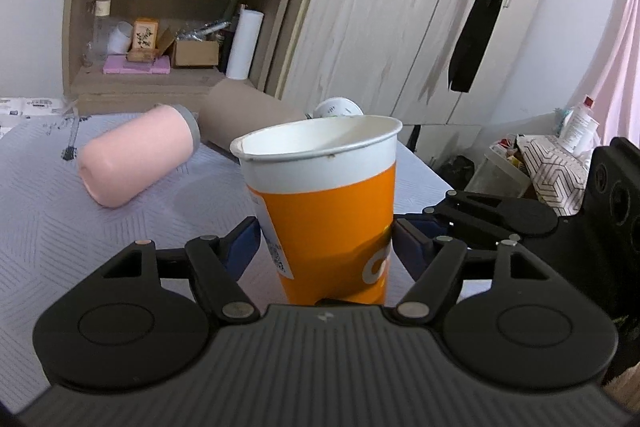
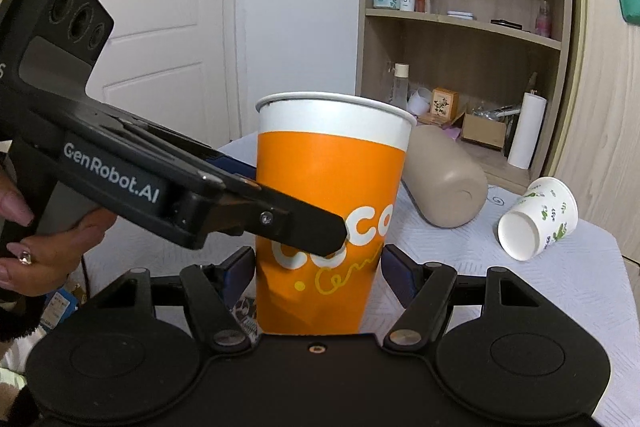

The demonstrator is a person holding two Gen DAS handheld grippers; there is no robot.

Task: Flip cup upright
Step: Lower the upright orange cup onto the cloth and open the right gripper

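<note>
Now the tall orange-and-white paper cup (image 1: 326, 211) is standing upright on the counter (image 1: 80, 227), both grippers' jaws flanking it, parted, not gripping.

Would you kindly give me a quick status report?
Both grippers, left and right, open around orange cup. Cup upright on table. Pink bottle lies behind, clear.

Your cup (image 1: 324, 211) stands upright on the table (image 1: 120, 227) between your left gripper (image 1: 326, 243) fingers, also between your right gripper (image 2: 318, 273) fingers. Beyond it lie two bottles (image 1: 140, 155) (image 2: 444, 179); a small cup (image 2: 538, 223) lies right of your right gripper.
</note>
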